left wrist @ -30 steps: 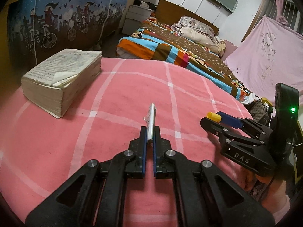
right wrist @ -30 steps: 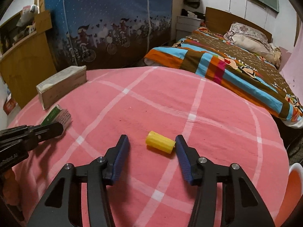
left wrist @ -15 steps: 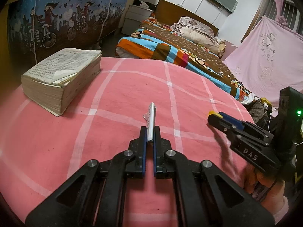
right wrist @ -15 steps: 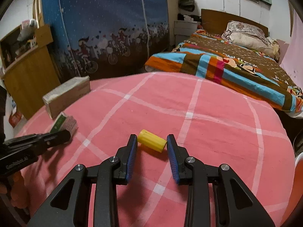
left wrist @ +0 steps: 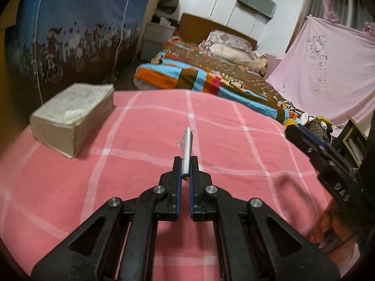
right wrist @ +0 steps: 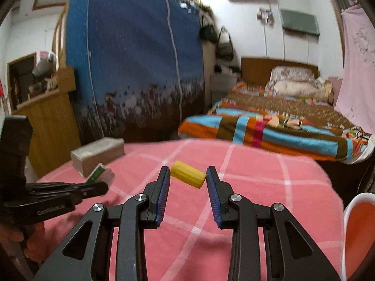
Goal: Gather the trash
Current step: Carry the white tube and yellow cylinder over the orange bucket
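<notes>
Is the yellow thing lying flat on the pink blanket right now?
No, the yellow piece is up off the pink blanket, pinched between the fingers of the right gripper.

the white letters "das" stand on the black body of the right gripper (left wrist: 288, 126), seen at the right edge of the left wrist view. on the side of the left gripper (right wrist: 103, 187), in the right wrist view, a faint embossed mark reads roughly "genrobot.ai". print on the book (left wrist: 72, 114) is too blurred to read.
</notes>
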`<state>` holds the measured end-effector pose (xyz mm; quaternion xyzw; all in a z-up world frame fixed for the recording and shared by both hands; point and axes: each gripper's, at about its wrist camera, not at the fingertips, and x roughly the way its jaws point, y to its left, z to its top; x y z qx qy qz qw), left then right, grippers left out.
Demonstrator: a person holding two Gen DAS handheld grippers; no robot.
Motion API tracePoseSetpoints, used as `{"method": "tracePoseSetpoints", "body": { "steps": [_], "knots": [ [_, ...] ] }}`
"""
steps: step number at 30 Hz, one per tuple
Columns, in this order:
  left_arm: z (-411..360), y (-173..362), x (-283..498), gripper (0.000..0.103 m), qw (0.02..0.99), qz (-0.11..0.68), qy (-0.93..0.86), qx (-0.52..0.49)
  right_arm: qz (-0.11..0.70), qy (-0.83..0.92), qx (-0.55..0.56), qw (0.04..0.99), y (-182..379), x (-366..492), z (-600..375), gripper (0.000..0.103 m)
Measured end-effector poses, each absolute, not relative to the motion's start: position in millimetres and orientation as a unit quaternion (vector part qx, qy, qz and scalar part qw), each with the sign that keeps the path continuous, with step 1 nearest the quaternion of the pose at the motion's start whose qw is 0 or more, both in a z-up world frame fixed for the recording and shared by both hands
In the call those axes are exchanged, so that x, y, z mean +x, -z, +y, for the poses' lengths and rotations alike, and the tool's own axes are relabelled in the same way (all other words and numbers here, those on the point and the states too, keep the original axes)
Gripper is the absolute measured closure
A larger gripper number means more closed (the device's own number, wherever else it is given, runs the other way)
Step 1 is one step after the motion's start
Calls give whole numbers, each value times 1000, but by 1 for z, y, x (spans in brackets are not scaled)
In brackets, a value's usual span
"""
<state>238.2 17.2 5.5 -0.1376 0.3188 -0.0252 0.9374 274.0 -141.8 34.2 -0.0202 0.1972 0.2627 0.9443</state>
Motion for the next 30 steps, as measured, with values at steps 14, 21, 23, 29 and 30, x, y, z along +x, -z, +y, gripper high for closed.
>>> {"method": "tracePoseSetpoints", "body": {
  "steps": [14, 21, 23, 29, 30],
  "knots": [
    [-42, -48, 229, 103, 968, 235, 65, -64, 101, -184, 20, 977, -60, 232, -216, 73],
    [-85, -70, 218, 103, 981, 167, 96, -30, 46, -153, 18, 987, -64, 213, -243, 73],
    [-99, -76, 215, 103, 983, 146, 105, -20, 29, -140, 15, 990, -67, 206, -253, 73],
    [-141, -88, 208, 103, 984, 97, 146, 20, -11, -96, 27, 995, -70, 189, -293, 73],
    [-149, -89, 207, 103, 984, 90, 151, 28, -15, -87, 28, 996, -71, 187, -298, 73]
  ]
}}
